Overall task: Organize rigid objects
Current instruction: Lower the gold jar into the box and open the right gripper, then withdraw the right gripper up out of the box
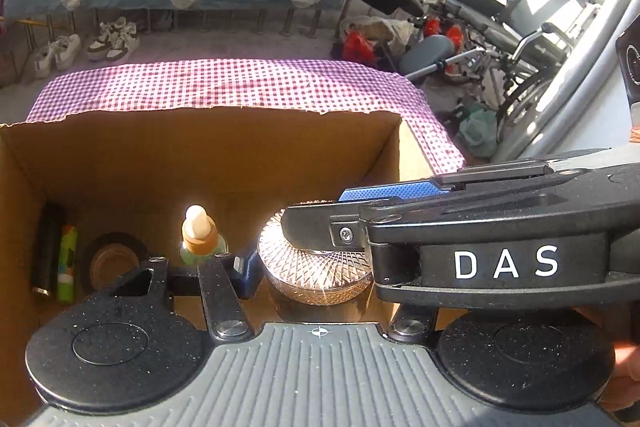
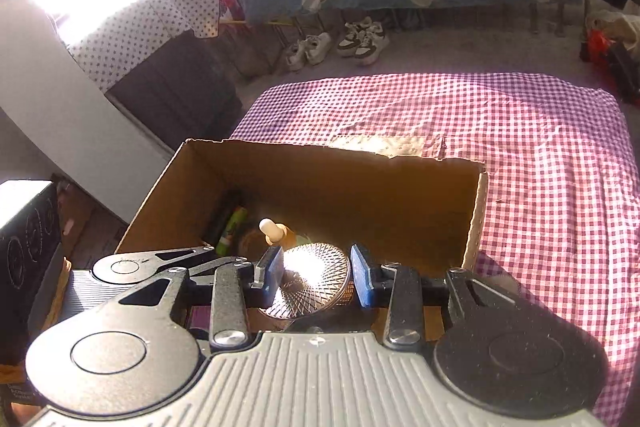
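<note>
The cut-glass dish (image 2: 310,277) sat low inside the cardboard box (image 2: 478,211), its rim pinched between the blue pads of the right gripper (image 2: 316,275), apparently so it could be set down at the free end of the row. Beside it stood a dropper bottle (image 1: 198,231), a tape roll (image 1: 110,259) and two tubes (image 1: 66,259). The left gripper (image 1: 240,267) hovered partly open, seemingly gripping nothing, though its right finger was hidden behind the other tool.
</note>
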